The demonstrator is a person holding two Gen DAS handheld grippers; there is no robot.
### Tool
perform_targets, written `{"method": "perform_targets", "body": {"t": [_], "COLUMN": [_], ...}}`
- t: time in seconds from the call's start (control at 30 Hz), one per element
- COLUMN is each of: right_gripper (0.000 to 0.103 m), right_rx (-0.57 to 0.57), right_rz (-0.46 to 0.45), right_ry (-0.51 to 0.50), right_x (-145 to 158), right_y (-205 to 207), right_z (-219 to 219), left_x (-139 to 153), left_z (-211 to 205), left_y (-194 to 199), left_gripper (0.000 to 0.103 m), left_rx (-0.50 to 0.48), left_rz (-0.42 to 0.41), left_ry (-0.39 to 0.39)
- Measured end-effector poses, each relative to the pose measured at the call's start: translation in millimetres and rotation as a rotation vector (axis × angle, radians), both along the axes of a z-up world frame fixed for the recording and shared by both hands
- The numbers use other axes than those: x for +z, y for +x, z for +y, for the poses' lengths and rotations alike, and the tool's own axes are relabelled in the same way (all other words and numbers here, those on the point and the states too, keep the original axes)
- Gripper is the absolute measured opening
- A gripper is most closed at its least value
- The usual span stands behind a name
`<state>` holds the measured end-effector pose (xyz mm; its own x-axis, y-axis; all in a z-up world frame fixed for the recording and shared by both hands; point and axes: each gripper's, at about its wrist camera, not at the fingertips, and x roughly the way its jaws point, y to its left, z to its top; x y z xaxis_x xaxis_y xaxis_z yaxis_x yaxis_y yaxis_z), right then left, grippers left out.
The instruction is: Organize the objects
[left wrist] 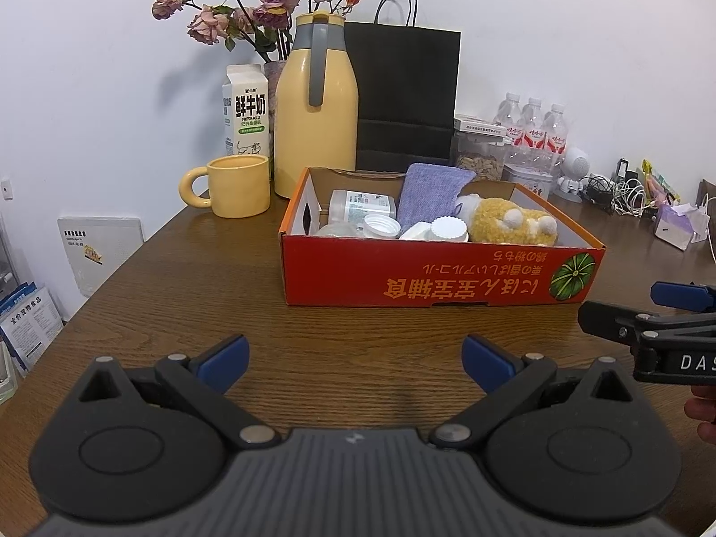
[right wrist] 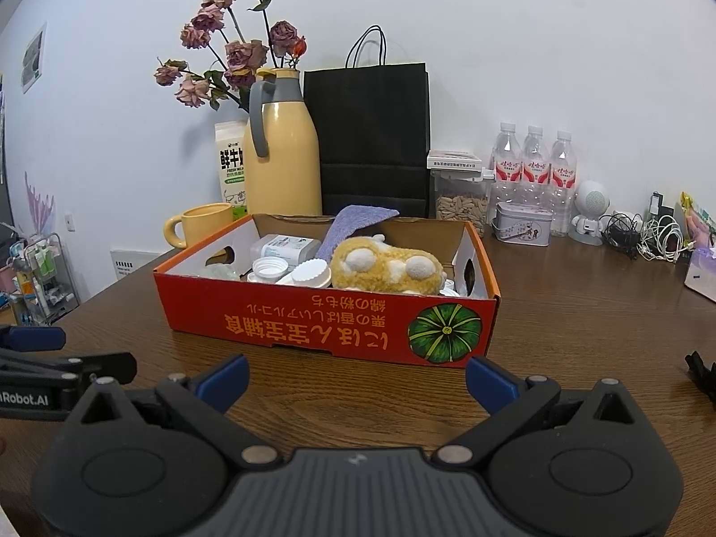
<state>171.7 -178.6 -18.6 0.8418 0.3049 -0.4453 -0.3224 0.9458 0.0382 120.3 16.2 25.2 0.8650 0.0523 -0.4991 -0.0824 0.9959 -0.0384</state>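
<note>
While both grippers hover low over the wooden table [left wrist: 188, 268], the red cardboard box [left wrist: 429, 277] sits ahead of them with its long axis running left to right, its printed long side facing the cameras and the pumpkin picture at its right end. Inside it lie a yellow plush toy [right wrist: 385, 270], stretched along the box's length toward the right end, a purple cloth [left wrist: 425, 194] leaning up against the back wall, and several white jars and lids [left wrist: 380, 226] toward the left; how many jars there are is hard to make out behind the front wall. The left gripper [left wrist: 355, 364] has its blue-tipped fingers spread wide with nothing between them. The right gripper [right wrist: 355, 382] is likewise splayed and empty, just short of the box's front wall. Behind the box stand a yellow mug [left wrist: 237, 185], a yellow thermos jug [left wrist: 315, 107], a milk carton [left wrist: 246, 109] and a black paper bag [left wrist: 407, 89].
</note>
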Motion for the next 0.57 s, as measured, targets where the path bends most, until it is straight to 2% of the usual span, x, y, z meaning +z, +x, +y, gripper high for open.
{"method": "perform_targets", "body": {"t": [0.57], "right_gripper": [0.103], "right_rx": [0.002], "right_rz": [0.003], "right_ry": [-0.001], "right_x": [-1.3], "right_y": [-1.0], "right_z": [0.6], "left_x": [-1.5], "left_z": [1.7], "left_y": [-1.9], "left_gripper": [0.103], "left_rx": [0.001], "left_rz": [-0.008], "left_ry": [-0.006]}}
